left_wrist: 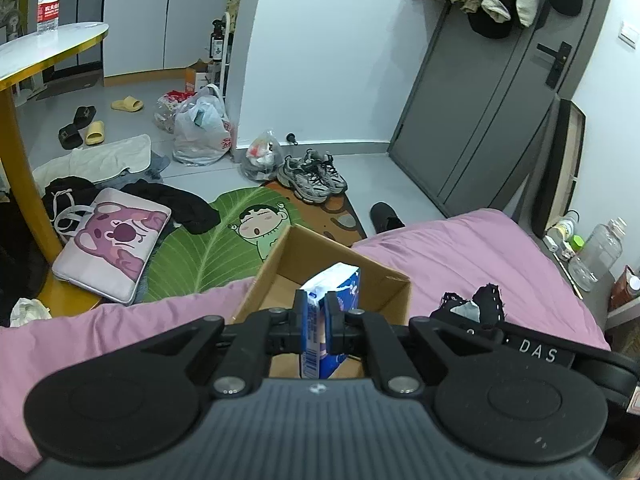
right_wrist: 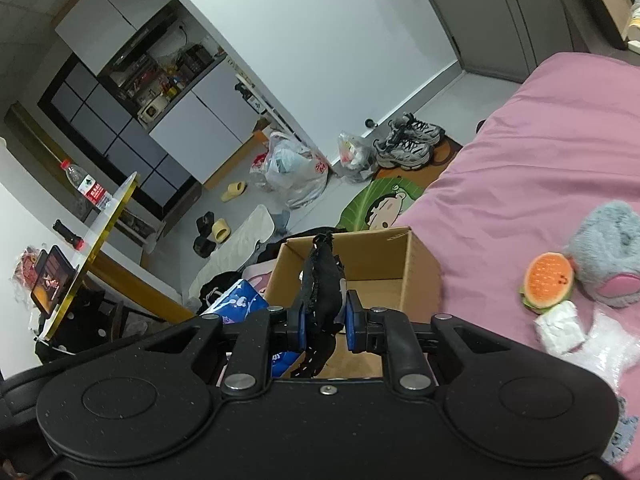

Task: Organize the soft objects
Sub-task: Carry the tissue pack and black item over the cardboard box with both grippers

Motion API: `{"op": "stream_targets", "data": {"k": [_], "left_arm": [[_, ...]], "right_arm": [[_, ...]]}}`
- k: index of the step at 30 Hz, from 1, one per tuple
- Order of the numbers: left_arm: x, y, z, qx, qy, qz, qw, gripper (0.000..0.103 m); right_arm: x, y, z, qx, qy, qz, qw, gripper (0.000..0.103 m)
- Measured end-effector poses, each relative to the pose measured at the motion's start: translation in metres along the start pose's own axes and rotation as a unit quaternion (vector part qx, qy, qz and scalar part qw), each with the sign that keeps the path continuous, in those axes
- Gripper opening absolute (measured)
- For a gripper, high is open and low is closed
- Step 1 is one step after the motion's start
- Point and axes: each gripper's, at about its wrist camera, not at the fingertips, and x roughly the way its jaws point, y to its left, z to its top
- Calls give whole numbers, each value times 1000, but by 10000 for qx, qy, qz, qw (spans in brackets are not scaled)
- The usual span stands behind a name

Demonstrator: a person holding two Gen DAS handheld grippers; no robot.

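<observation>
1. Tissue pack point(left_wrist: 330, 312), blue and white, sat clamped in my left tool point(left_wrist: 317, 322), hanging over the open cardboard box point(left_wrist: 394, 280) on the pink bed point(left_wrist: 460, 256).
2. My right tool point(right_wrist: 325, 322) was closed on a black lacy cloth point(right_wrist: 322, 292), also above the box.
3. What I could see of the box floor looked bare, so I judged nothing was stowed yet.
4. A grey plush toy point(right_wrist: 600, 248), a burger-shaped toy point(right_wrist: 548, 282) and a white packet point(right_wrist: 558, 326) lay on the bed, left to sort.
</observation>
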Motion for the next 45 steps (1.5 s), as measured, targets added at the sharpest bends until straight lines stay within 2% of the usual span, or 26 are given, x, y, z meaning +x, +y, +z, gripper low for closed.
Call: {"op": "stream_targets", "data": {"k": [6, 10, 18, 22, 27, 39, 45], "left_arm": [[17, 12, 9, -54, 40, 18, 10000, 7], [31, 17, 17, -71, 58, 21, 10000, 7], [71, 22, 21, 10, 260, 87, 9996, 7], [91, 19, 17, 151, 334, -8, 9993, 7], [110, 14, 15, 267, 465, -23, 9986, 7], [120, 11, 13, 407, 463, 24, 9981, 8], [110, 16, 18, 384, 452, -11, 9982, 10]], "right_arm": [[18, 9, 11, -109, 194, -44, 9997, 17], [34, 11, 16, -159, 512, -12, 9986, 18], [56, 9, 9, -335, 763, -20, 9965, 18], [70, -2, 9, -68, 1019, 87, 9947, 18], [83, -7, 4, -116, 1189, -117, 9928, 18], [89, 1, 4, -458, 993, -394, 9932, 19], [91, 7, 7, -572, 809, -596, 9933, 24]]}}
